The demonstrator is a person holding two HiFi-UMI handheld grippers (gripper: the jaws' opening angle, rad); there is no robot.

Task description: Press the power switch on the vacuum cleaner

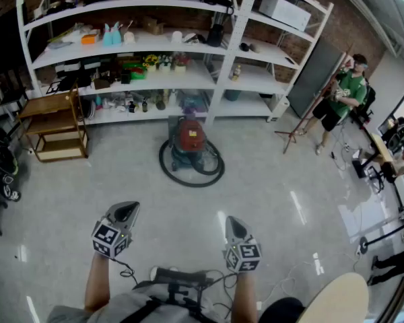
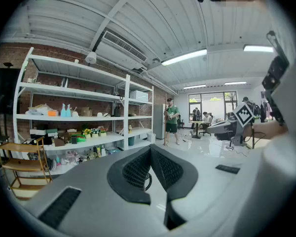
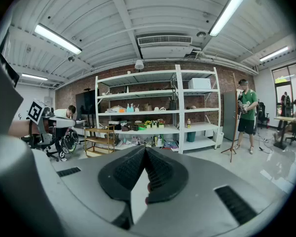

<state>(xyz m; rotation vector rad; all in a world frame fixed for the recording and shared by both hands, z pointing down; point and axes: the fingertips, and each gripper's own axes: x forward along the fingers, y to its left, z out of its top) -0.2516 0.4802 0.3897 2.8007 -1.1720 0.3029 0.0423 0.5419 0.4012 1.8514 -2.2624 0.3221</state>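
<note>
Two tools hovered side by side: the left gripper had its jaws pressed together on nothing, and so did the right gripper. Well ahead, the red vacuum cleaner sat on the floor before the white shelving, ringed by its hose.

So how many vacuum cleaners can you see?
1: the red vacuum cleaner stands on the floor before the white shelves, hose looped round its base. Others could hide among shelf clutter.
</note>
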